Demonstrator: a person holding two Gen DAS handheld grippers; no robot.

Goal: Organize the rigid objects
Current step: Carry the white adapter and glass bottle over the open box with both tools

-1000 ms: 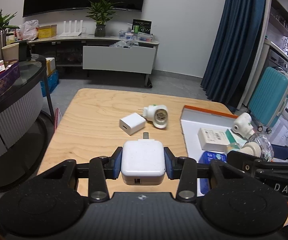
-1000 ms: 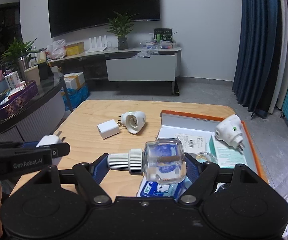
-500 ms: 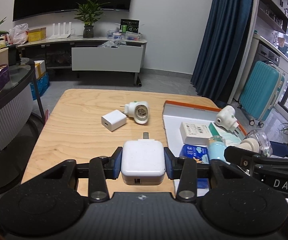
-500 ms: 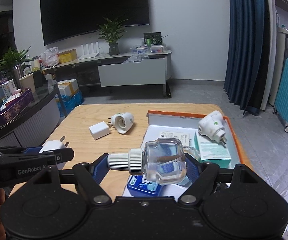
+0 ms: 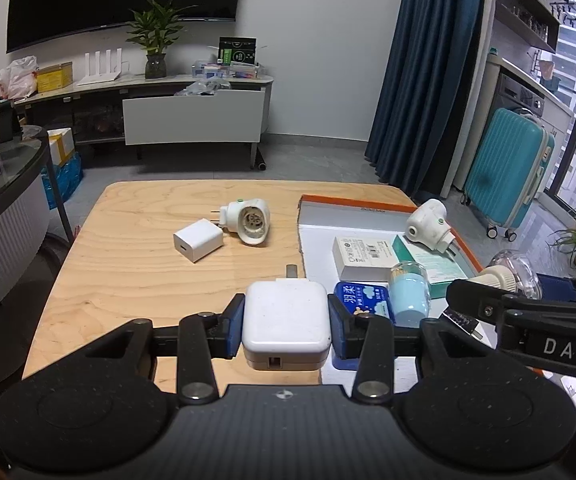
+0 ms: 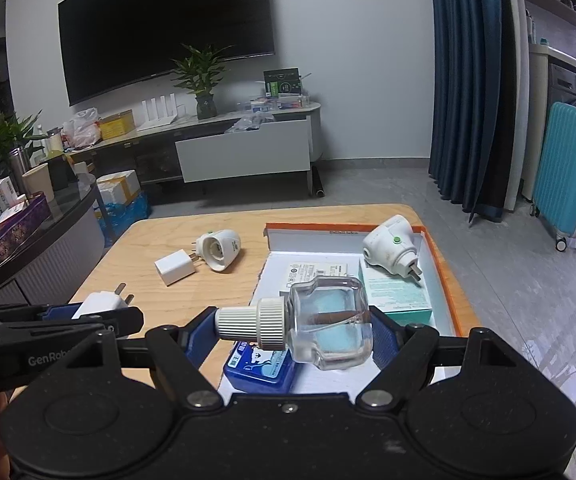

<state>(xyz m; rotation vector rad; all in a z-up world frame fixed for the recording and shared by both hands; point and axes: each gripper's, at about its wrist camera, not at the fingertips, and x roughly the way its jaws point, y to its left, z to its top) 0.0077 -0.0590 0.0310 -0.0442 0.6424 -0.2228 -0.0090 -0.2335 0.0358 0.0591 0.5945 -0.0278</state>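
On the wooden tabletop (image 5: 128, 264) lies an open box (image 6: 441, 256) with an orange rim, where some things are already placed. The left gripper (image 5: 286, 320) has its fingers closed on a white charger (image 5: 286, 322), held above the tabletop just beside the box. It looks stiff and light, and its flat sides are good to hold. The right gripper (image 6: 293, 334) has its fingers closed on a clear bottle (image 6: 327, 322) over the box. The bottle seems smooth, perhaps slippery and fragile.

White square charger (image 5: 286, 322) and clear capped bottle (image 6: 319, 330) held above orange-rimmed tray (image 5: 361, 206)
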